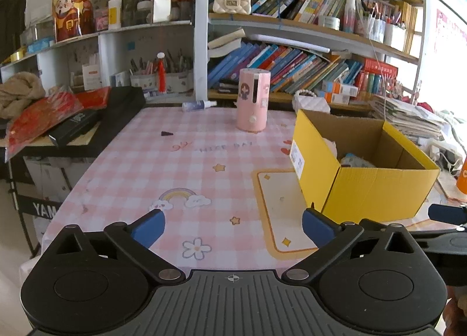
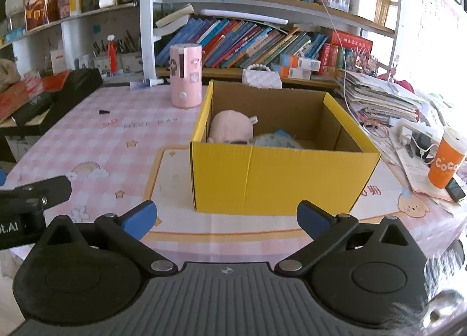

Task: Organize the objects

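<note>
The yellow cardboard box stands open on the bench, on the pink checked cloth, partly over a cream panel with an orange border. Inside it, against the left wall, lies a pink plush toy, and just beside that a pale blue-and-white item whose kind cannot be made out.

Behind the box to the left a pink cylinder stands upright, close to the box's back corner but apart from it. Further back a small spray bottle lies on its side, and a small dark scrap rests alone on the cloth. A white quilted purse sits right behind the box's rear wall.

To the right of the box an orange cup stands on loose papers, with a stack of papers and cables behind it. At the left edge a black case and red packets crowd a side stand. Bookshelves fill the background.

The left tool hangs over bare cloth with its blue fingers spread wide and nothing between them; the box is off to its right. The right tool faces the box's front wall, its fingers likewise wide apart and empty.
</note>
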